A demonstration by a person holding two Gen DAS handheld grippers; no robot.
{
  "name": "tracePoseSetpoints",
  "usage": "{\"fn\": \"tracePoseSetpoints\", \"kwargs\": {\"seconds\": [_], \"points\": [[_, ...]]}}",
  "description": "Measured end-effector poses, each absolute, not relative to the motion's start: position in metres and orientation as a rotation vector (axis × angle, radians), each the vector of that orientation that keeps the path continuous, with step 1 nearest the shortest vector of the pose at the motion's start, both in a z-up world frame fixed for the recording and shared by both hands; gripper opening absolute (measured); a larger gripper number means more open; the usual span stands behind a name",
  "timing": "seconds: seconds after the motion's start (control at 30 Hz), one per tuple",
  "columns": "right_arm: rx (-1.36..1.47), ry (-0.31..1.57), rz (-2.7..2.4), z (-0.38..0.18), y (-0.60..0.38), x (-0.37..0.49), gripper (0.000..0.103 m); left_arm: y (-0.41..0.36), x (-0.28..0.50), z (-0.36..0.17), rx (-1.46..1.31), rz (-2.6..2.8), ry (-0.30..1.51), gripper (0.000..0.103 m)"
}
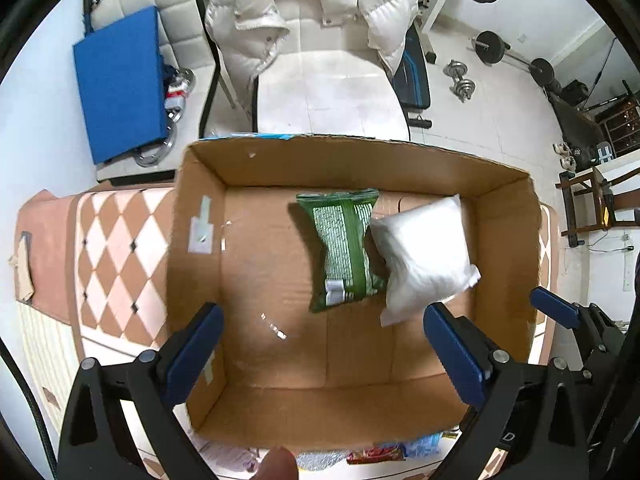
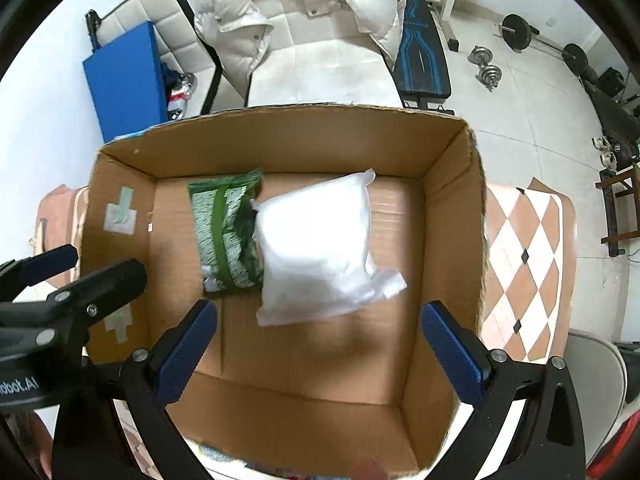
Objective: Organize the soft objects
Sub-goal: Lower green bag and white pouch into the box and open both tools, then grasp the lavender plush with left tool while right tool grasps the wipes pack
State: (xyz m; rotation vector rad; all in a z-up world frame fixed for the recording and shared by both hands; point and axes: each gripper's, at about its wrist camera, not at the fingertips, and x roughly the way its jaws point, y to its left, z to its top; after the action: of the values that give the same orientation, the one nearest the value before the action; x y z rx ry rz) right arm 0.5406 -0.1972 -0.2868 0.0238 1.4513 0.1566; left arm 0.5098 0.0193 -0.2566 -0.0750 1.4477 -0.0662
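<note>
Right gripper (image 2: 318, 330): your jaws spread wide, empty, nearer the white plastic pillow pack (image 2: 316, 248).
Left gripper (image 1: 322, 336): likewise spread, empty.
Pack axis: runs away from you inside the brown cardboard box (image 2: 304, 136).
Neighbour: green printed pouch (image 2: 226, 232) touching its left.

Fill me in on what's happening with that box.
A person holds two grippers over an open cardboard box, sorting soft items into it. A green packet and a white pouch already lie side by side on the box floor, touching. The left gripper and right gripper both hover open and hold nothing. More packets show just past the box's near edge.
</note>
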Motion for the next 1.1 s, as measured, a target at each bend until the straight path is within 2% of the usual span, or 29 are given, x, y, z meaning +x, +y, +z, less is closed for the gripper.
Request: {"fn": "tracePoseSetpoints", "kwargs": {"seconds": [0.27, 0.4, 0.57, 0.6, 0.63, 0.67, 0.87, 1.07, 1.1], "points": [[0.043, 1.355, 0.2, -0.228, -0.199, 0.475, 0.103, 0.049, 0.442, -0.202, -0.17, -0.044, 1.343, 0.102], [0.043, 1.311, 0.187, -0.206, -0.209, 0.423, 0.103, 0.088, 0.384, -0.204, -0.264, 0.04, 1.339, 0.102], [0.06, 1.365, 0.112, -0.228, -0.233, 0.353, 0.103, 0.138, 0.325, -0.265, -0.412, 0.126, 1.479, 0.1], [0.062, 1.385, 0.101, -0.238, -0.235, 0.345, 0.103, 0.15, 0.316, -0.286, -0.477, 0.139, 1.526, 0.095], [0.074, 1.416, 0.09, -0.25, -0.238, 0.337, 0.103, 0.162, 0.309, -0.306, -0.541, 0.157, 1.564, 0.082], [0.1, 1.456, 0.089, -0.265, -0.241, 0.33, 0.103, 0.17, 0.302, -0.319, -0.582, 0.174, 1.591, 0.073], [0.136, 1.576, 0.044, -0.33, -0.246, 0.317, 0.099, 0.193, 0.305, -0.387, -0.738, 0.224, 1.678, 0.072], [0.128, 1.63, 0.004, -0.362, -0.241, 0.317, 0.094, 0.193, 0.313, -0.431, -0.714, 0.305, 1.753, 0.071], [0.131, 1.637, 0.001, -0.365, -0.241, 0.317, 0.093, 0.192, 0.314, -0.435, -0.691, 0.313, 1.759, 0.067]]}}
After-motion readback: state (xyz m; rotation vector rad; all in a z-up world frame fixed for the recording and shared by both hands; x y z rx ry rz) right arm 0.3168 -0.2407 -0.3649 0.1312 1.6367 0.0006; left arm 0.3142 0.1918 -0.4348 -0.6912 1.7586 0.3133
